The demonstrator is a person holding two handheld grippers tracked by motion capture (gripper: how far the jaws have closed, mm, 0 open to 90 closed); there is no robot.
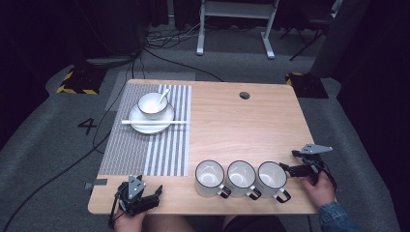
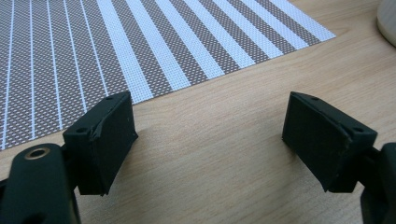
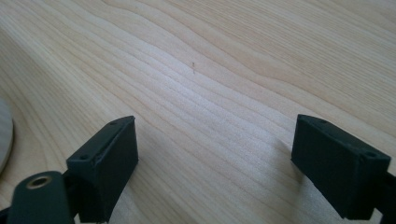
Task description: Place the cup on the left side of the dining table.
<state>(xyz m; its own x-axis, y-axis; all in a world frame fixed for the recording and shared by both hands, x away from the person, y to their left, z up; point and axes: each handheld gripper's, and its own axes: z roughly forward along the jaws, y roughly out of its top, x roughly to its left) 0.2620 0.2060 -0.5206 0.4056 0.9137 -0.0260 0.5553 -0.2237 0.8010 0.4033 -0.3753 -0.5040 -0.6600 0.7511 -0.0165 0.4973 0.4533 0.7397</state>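
Observation:
Three white mugs with black rims stand in a row near the table's front edge: the left mug (image 1: 210, 178), the middle mug (image 1: 241, 177) and the right mug (image 1: 272, 178). On a striped placemat (image 1: 145, 145) at the back left sits a white plate (image 1: 151, 122) with a bowl (image 1: 153, 104) on it, a spoon (image 1: 163, 96) in the bowl and chopsticks (image 1: 154, 123) across the plate. My left gripper (image 1: 152, 195) (image 2: 210, 126) rests open on bare wood by the placemat's (image 2: 140, 42) front edge. My right gripper (image 1: 290, 162) (image 3: 215, 149) is open just right of the right mug.
The wooden table (image 1: 232, 121) has a round cable hole (image 1: 244, 95) at the back. A pale rounded edge (image 2: 387, 18) shows at the top right of the left gripper view. Cables and a white desk frame (image 1: 237, 19) lie on the floor beyond.

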